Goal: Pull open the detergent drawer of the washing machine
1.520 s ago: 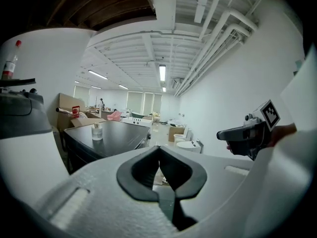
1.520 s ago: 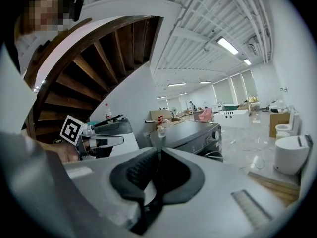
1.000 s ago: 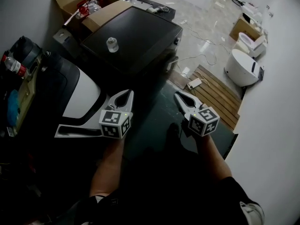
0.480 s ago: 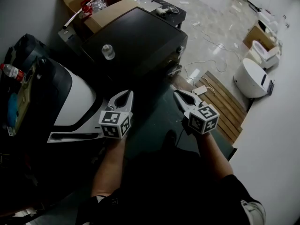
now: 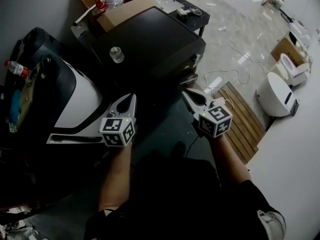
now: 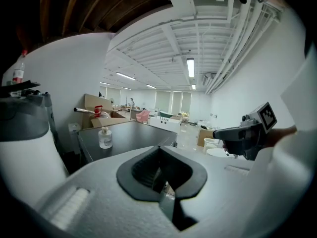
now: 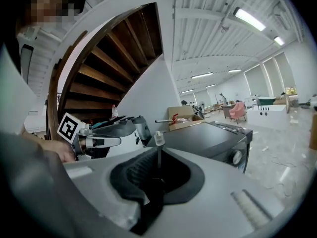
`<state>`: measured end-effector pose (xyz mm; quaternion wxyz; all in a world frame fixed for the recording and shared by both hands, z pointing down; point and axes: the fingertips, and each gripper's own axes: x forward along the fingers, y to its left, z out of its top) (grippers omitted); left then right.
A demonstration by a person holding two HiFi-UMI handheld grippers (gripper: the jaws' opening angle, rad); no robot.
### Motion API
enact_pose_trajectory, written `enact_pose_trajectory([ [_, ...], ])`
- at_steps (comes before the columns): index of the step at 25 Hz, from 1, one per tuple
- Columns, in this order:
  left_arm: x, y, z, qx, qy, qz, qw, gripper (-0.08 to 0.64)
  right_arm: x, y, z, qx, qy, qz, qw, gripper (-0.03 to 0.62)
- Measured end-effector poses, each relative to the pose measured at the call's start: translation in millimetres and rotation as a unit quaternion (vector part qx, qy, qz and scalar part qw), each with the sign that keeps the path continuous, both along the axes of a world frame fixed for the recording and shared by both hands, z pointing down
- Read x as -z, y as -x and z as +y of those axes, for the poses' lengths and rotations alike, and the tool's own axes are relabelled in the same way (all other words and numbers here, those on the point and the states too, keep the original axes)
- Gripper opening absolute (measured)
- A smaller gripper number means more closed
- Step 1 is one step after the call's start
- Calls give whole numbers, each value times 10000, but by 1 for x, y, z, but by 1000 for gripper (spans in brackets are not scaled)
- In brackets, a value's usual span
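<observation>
The black washing machine (image 5: 150,39) stands ahead of me, a small clear bottle (image 5: 116,54) on its lid. Its front, with a round knob (image 7: 237,157), shows in the right gripper view; I cannot make out the detergent drawer. My left gripper (image 5: 132,98) is shut and empty, held in the air short of the machine's near corner. Level with it and a little to its right, my right gripper (image 5: 186,94) is also shut with nothing between its jaws. Each gripper view shows the other gripper: the right gripper (image 6: 247,135) and the left gripper (image 7: 94,140).
A white and black appliance (image 5: 75,104) stands close on the left, with a red-capped bottle (image 5: 15,69) beyond it. An open cardboard box (image 5: 112,1) sits behind the machine. A wooden slatted board (image 5: 240,114), cables (image 5: 225,79) and a white round unit (image 5: 277,94) lie on the floor at the right.
Both grippers have travelled level toward the washing machine, which now sits nearer and more central in the head view. Both sets of jaws stay shut.
</observation>
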<state>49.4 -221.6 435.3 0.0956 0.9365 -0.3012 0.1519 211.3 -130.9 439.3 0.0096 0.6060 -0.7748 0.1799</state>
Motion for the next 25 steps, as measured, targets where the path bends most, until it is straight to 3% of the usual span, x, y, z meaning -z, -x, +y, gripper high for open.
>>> enact_pose_trajectory([
  [7,-1,44,-22,319,30,140,9994,11,13,31,-34,194,-83,169,9996,17],
  [14,-21,78,-48,551,258,199,9980,11,-1,57,-67,392,199,234,9988,15],
  [18,-36,77,-59,697,430,149,9965,11,-14,60,-86,800,242,428,9956,20],
  [25,-54,59,-62,1193,627,61,9909,11,-32,35,-118,1533,314,318,9872,58],
])
